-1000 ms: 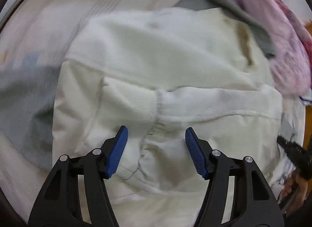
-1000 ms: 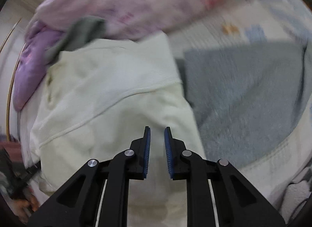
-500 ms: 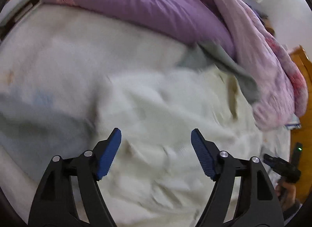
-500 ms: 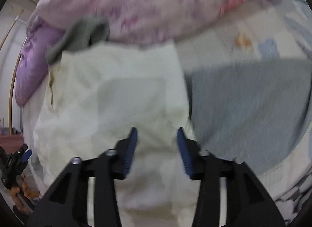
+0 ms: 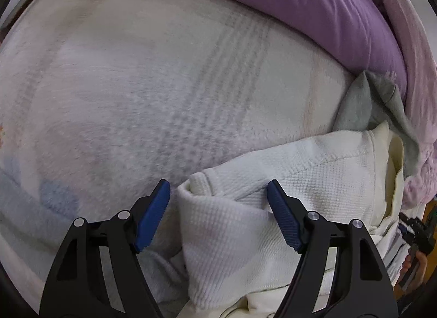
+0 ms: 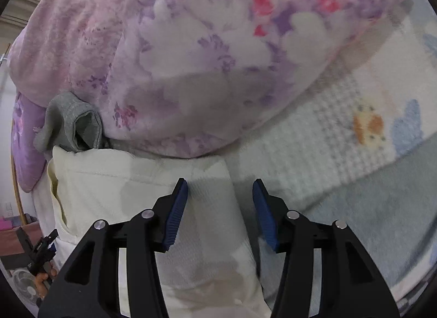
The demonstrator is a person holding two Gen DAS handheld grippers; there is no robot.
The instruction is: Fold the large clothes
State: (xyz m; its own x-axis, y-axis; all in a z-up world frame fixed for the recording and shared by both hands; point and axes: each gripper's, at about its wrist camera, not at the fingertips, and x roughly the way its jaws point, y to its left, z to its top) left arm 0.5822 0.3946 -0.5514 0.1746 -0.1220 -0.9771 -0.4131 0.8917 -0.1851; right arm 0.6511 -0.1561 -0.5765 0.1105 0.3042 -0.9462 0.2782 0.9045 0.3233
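Hovering open, both grippers straddle cream garment.

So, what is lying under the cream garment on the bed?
The cream garment rests on the pale patterned blanket, with a grey cloth showing at its far edge. What lies beneath its middle is covered and cannot be seen.

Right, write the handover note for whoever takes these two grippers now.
Left gripper: open, holding nothing, its fingers either side of a rolled corner of the cream garment.
Right gripper: open, holding nothing, over the garment's right edge.
The garment lies on the bed blanket, folded into a rough rectangle, next to the floral duvet; a grey garment is tucked behind it.
Done: first folds.
Left: probably flatten that rolled corner and finish folding.
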